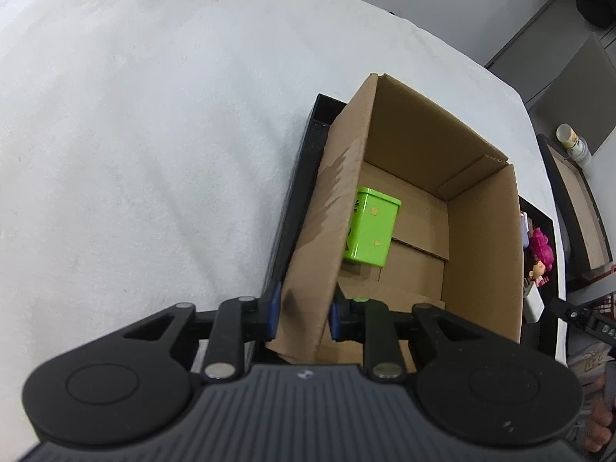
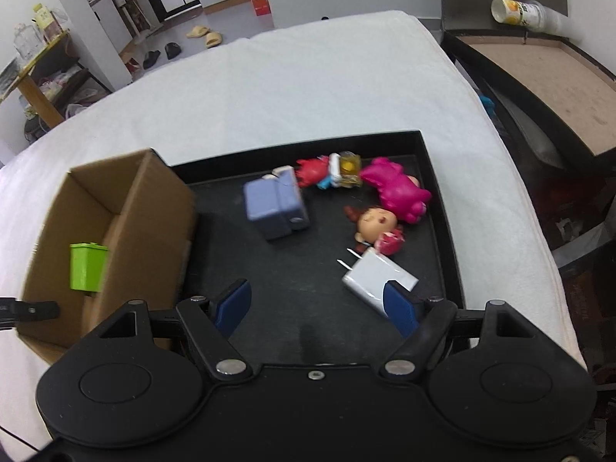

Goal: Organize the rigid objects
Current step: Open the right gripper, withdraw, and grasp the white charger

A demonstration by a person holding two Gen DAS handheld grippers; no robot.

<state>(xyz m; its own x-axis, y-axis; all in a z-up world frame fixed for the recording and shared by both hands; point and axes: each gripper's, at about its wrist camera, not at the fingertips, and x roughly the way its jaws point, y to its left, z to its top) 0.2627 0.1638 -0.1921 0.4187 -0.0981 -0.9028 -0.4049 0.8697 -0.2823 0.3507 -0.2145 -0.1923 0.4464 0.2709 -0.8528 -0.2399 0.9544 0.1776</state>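
A cardboard box stands in a black tray on a white-covered table. A green tin stands inside the box; it also shows in the right wrist view. My left gripper is shut on the box's near left wall. My right gripper is open and empty above the tray floor. In front of it lie a white charger, a lilac block, a doll figure, a pink toy and a small red and yellow figure.
A second black tray with a brown floor stands right of the table, with a tipped cup behind it. White table cloth spreads left of the box. Shelves and shoes lie on the floor far back.
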